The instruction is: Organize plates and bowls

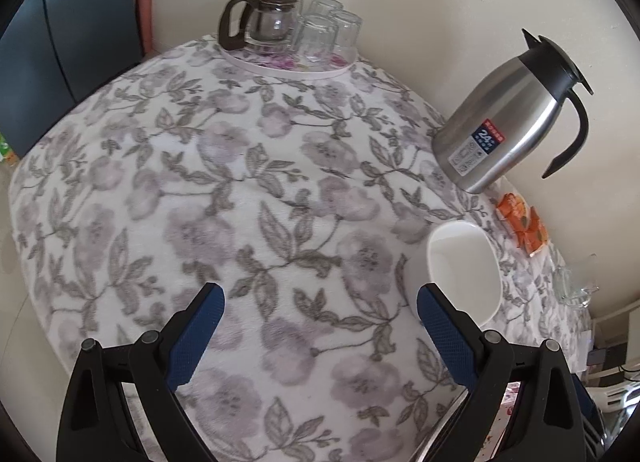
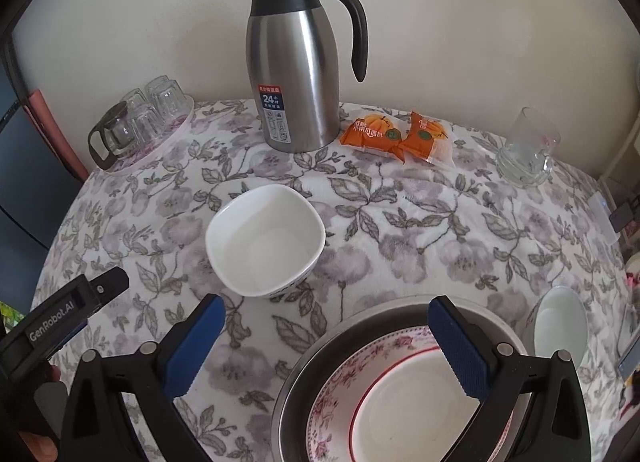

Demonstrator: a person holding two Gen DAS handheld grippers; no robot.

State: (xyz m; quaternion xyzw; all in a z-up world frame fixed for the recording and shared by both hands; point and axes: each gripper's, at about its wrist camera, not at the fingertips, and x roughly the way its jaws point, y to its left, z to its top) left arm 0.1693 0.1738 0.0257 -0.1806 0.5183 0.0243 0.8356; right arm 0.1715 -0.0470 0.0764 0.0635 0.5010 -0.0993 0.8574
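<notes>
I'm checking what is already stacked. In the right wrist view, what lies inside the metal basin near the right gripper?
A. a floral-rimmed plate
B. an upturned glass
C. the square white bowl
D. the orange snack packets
A: the floral-rimmed plate lies inside the metal basin, while the square white bowl stands apart on the tablecloth.
</notes>
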